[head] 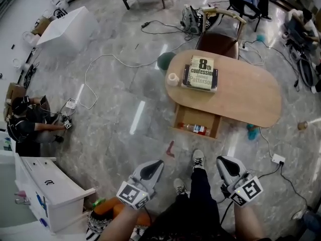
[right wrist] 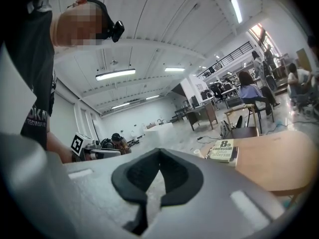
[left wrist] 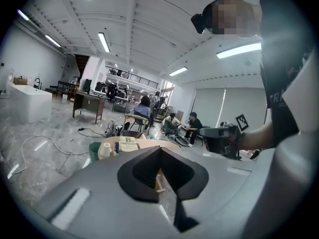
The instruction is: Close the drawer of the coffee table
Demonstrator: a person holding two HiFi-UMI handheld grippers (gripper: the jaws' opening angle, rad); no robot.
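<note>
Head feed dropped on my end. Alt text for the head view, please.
The drawer of the coffee table stands open toward the person, a bottle lying inside. A book and a white cup sit on the tabletop. The left tool and right tool, both shut and empty, are short of the drawer.

My head view looks steeply down; my 2 gripper views face nearly level; all 3 share the worktop [head: 241, 92], well off.

L gripper [head: 156, 163], R gripper [head: 221, 160] grey, marker cubes [head: 134, 195]; blk trousers [head: 200, 195].
</note>
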